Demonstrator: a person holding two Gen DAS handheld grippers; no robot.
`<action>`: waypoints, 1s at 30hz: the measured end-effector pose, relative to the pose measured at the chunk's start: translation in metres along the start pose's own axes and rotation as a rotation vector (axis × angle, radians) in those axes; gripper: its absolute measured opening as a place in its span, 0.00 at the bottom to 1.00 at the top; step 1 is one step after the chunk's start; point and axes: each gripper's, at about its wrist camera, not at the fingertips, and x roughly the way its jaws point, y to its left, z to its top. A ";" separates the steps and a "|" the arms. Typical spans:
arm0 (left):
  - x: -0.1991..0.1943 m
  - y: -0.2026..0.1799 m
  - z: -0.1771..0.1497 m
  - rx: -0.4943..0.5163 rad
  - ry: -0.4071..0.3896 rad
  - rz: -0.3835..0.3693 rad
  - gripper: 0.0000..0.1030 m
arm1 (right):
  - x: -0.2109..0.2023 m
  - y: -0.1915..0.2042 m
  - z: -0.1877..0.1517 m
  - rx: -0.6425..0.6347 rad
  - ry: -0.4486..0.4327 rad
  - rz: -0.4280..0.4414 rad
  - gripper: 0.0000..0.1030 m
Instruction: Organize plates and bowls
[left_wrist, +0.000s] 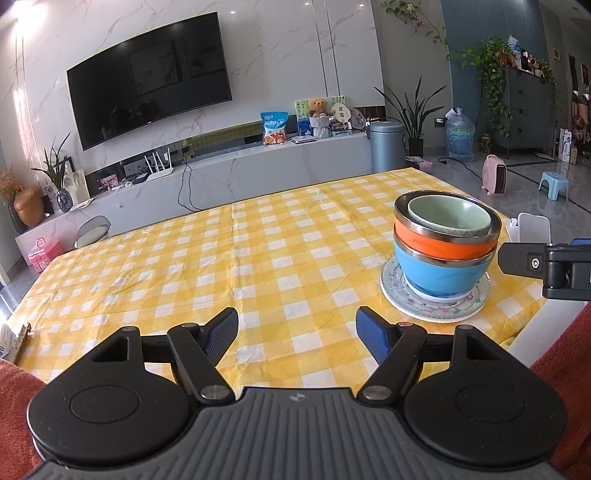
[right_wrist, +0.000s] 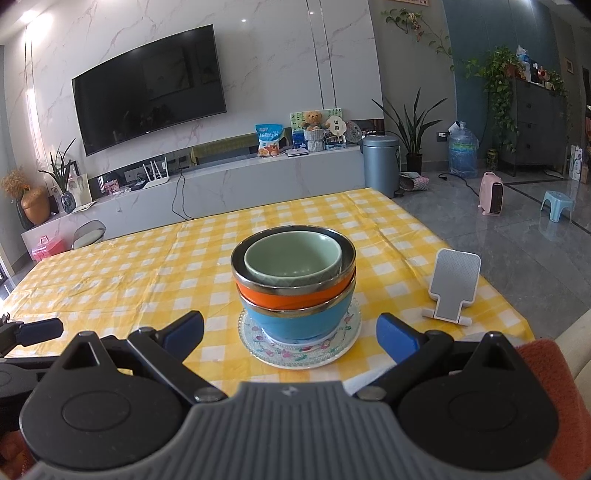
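Over the near edge of the yellow checked tablecloth (left_wrist: 229, 266), the left gripper (left_wrist: 297, 332) hangs with its blue-padded fingers spread wide and nothing between them. The right gripper (right_wrist: 290, 332) is likewise spread and empty, its fingers flanking the stack just ahead without touching it. That stack stands near the table's right side: a floral glass plate (right_wrist: 347, 338) carries a small white plate (right_wrist: 295, 339), on which a blue bowl (right_wrist: 295, 319) holds an orange bowl (right_wrist: 269, 295), with a green bowl (right_wrist: 291, 258) nested on top. A white phone stand (right_wrist: 454, 284) sits just right of the stack, apart from it. The cloth to the left lies bare. Beyond the table are a white TV cabinet (right_wrist: 221, 184) with a router (right_wrist: 157, 177), a snack bag (right_wrist: 269, 140) and a teddy bear (right_wrist: 314, 120), a wall television (right_wrist: 147, 88), a grey bin (right_wrist: 380, 162), potted plants (right_wrist: 413, 125), a water jug (right_wrist: 463, 147), a pink heater (right_wrist: 491, 194) and a blue stool (right_wrist: 557, 205).
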 end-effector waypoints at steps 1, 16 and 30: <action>0.000 0.000 0.000 0.000 0.001 0.000 0.83 | 0.000 0.000 0.000 0.000 0.001 0.000 0.95; 0.000 0.000 0.000 0.001 0.000 0.002 0.83 | 0.002 0.001 -0.001 -0.007 0.011 -0.001 0.95; 0.001 0.002 0.001 -0.001 0.002 0.005 0.83 | 0.002 0.001 -0.001 -0.006 0.011 -0.001 0.95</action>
